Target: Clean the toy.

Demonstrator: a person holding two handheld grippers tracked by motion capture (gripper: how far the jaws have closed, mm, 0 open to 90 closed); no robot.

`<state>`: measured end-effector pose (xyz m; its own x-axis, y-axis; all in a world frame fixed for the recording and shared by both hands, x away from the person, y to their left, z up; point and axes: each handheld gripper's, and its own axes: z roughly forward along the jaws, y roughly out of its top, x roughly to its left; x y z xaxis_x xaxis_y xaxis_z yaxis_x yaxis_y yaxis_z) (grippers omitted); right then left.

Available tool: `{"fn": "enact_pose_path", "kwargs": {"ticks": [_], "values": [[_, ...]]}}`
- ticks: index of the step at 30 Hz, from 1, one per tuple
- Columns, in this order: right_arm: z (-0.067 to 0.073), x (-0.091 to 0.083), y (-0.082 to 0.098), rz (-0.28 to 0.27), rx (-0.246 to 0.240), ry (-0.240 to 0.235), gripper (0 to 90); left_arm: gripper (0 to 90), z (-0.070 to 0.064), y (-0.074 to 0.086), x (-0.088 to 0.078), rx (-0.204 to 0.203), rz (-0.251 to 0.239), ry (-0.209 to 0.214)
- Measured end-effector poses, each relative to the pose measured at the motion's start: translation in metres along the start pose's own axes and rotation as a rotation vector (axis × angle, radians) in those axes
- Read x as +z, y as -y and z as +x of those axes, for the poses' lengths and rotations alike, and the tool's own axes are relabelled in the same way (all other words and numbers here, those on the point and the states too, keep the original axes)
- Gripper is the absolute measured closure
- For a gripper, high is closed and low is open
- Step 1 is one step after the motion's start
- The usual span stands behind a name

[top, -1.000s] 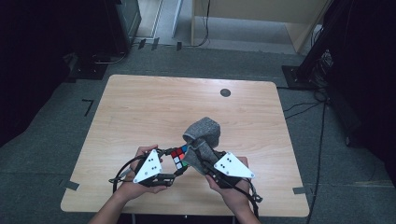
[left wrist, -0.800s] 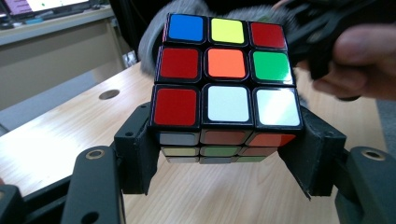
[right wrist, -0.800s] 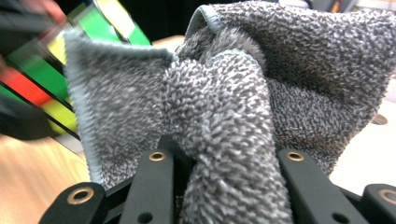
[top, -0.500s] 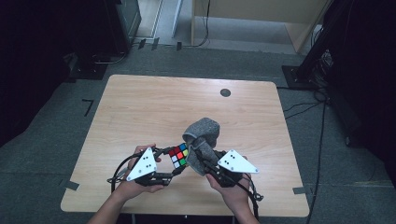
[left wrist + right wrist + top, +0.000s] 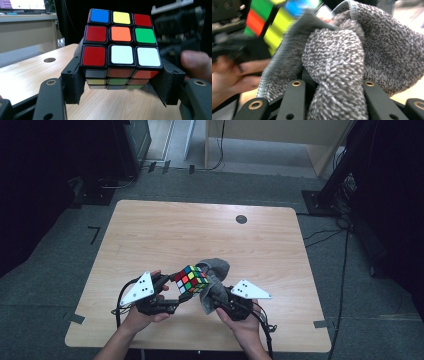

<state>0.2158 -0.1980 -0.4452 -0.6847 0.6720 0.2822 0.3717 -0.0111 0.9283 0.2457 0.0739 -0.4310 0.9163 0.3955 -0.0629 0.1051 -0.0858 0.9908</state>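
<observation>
Right now the left gripper (image 5: 176, 289) is clamping a scrambled multicoloured plastic puzzle cube (image 5: 121, 47) above the near edge of the light wooden table (image 5: 165, 232), while the right gripper (image 5: 212, 295), closed tight on a bunched grey terry cloth (image 5: 352, 57), is pressing it against the cube's side. Judging by this, wiping is underway; next the cloth should be rubbing across another face while the cube is being held steady.

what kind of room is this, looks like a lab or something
Most likely a lab or recording room, not a home: a bare wooden table stands on grey carpet with tape marks, dark equipment stands and cables sit around it, and a desk with a lit screen shows behind.
</observation>
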Motion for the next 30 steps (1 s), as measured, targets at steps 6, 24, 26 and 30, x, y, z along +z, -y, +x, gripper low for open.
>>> {"fn": "enact_pose_path", "kwargs": {"ticks": [6,24,26,30], "values": [[0.01,0.014,0.009,0.074,-0.004,-0.1,69.6,34.2,0.005,-0.001,-0.003,-0.023,-0.011,-0.015],[0.013,0.012,0.009,0.035,-0.071,-0.04,69.7,34.2,0.006,-0.001,-0.004,-0.042,-0.011,-0.046],[0.006,0.004,0.005,-0.024,-0.043,0.004,69.9,34.2,0.007,0.0,-0.004,-0.045,-0.009,-0.047],[0.012,0.009,0.009,0.005,-0.065,-0.027,69.3,34.2,0.007,0.0,-0.002,-0.065,-0.018,-0.041]]}}
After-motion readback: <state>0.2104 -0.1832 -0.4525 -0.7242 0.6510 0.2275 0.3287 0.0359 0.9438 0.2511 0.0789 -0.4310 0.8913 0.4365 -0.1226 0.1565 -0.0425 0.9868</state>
